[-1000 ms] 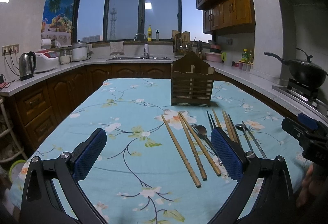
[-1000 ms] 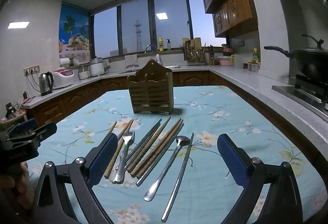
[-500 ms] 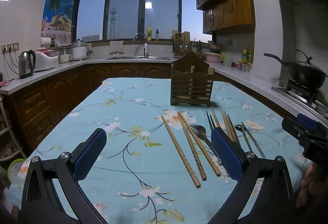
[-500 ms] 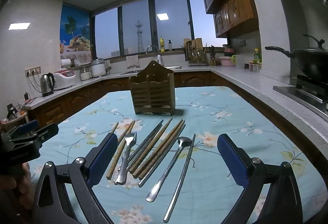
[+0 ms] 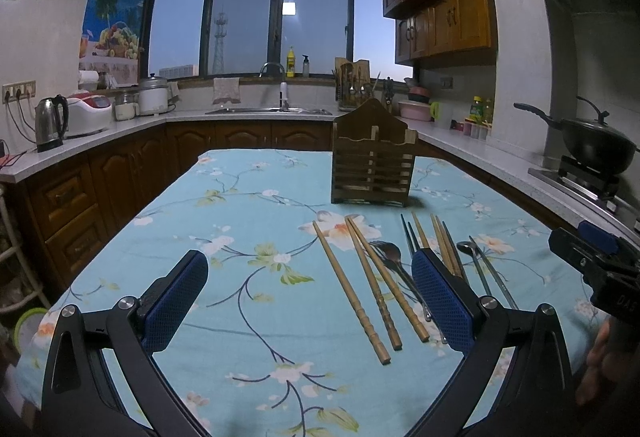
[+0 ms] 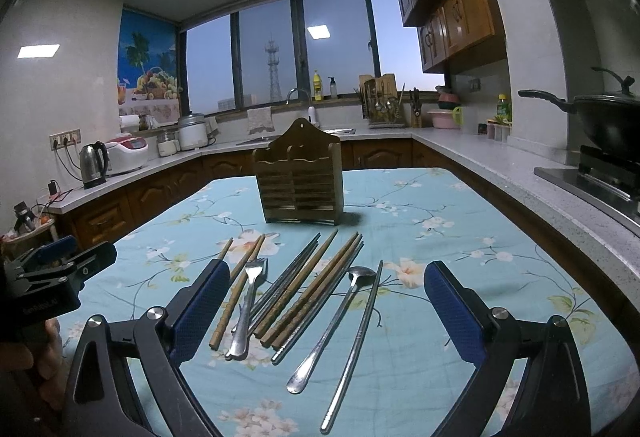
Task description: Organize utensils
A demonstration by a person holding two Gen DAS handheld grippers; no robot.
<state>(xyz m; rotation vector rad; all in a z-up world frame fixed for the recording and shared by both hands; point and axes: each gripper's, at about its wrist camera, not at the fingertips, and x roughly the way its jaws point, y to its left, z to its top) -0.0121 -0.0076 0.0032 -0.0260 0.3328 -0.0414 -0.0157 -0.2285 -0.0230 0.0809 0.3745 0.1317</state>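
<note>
Both grippers are just hanging above the table (image 6: 460, 197) with jaws spread wide and nothing in them, left gripper (image 5: 308, 301) over bare flowery cloth and right gripper (image 6: 326, 311) right over the utensils. The whole lot lies flat in a loose fan in front of the wooden holder (image 6: 300, 183): wooden chopsticks (image 6: 310, 289), a fork (image 6: 248, 307), a spoon (image 6: 334, 321) and metal chopsticks (image 6: 354, 345), some touching or overlapping. The holder stands upright further back, apart from the pile.

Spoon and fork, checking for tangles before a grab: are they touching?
Apart. The right wrist view shows the fork and spoon separated by several chopsticks lying between them.
</note>
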